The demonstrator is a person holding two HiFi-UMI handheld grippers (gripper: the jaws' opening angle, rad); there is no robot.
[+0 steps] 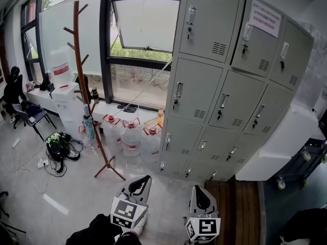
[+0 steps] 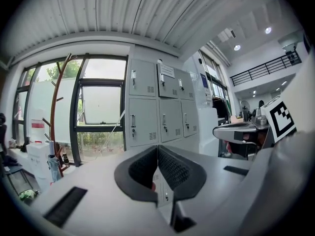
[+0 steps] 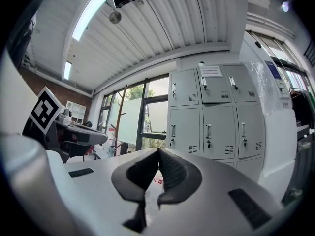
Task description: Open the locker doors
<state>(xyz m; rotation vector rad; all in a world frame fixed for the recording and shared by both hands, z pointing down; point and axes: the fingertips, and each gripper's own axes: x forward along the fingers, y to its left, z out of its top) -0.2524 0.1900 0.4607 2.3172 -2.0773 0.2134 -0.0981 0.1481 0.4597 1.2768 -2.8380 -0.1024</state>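
Head view: left claw (image 1: 143, 180) and right claw (image 1: 199, 192), both closed empty, point level at the lockers (image 1: 196, 98)

My head view looks steeply down from high up, well back from the lockers (image 1: 225, 80), with the left gripper (image 1: 146, 177) and right gripper (image 1: 197, 189) at its bottom edge. Both gripper views sit lower and look about level along their own jaws at those lockers. All three share the window (image 1: 145, 24) and coat stand (image 1: 82, 70).
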